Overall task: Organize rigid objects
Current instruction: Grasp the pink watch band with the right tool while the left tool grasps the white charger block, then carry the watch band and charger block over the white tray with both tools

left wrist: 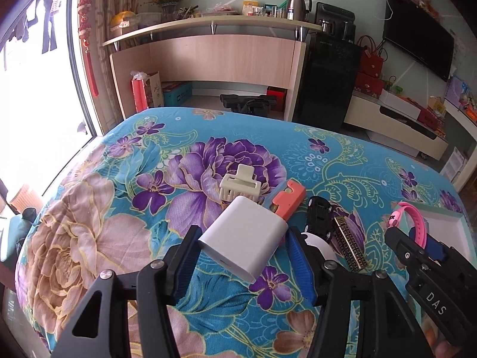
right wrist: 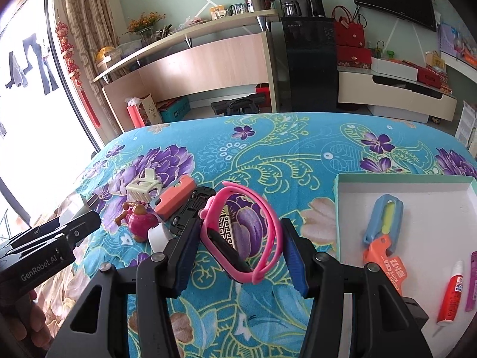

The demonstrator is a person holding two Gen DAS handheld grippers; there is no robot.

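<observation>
My left gripper (left wrist: 243,232) is shut on a white charger block (left wrist: 244,240), held tilted above the flowered bedspread (left wrist: 89,208). In the right wrist view my right gripper (right wrist: 240,222) is shut on a pink wristband (right wrist: 265,229), its blue pads (right wrist: 186,244) pressing both sides of the loop. On the bed past the fingers lie a cream hair claw (left wrist: 238,185), a coral block (left wrist: 290,198), a black toy car (left wrist: 319,217) and a gold harmonica (left wrist: 350,246). A pink figurine (right wrist: 140,220) stands left of them.
A white tray (right wrist: 402,179) sits on the bed at the right, holding a blue and yellow tool (right wrist: 383,220), an orange tool (right wrist: 387,265), a glue tube (right wrist: 451,292) and a purple ruler (right wrist: 472,280). Beyond the bed stand a wooden counter (left wrist: 223,56) and a black cabinet (left wrist: 328,77).
</observation>
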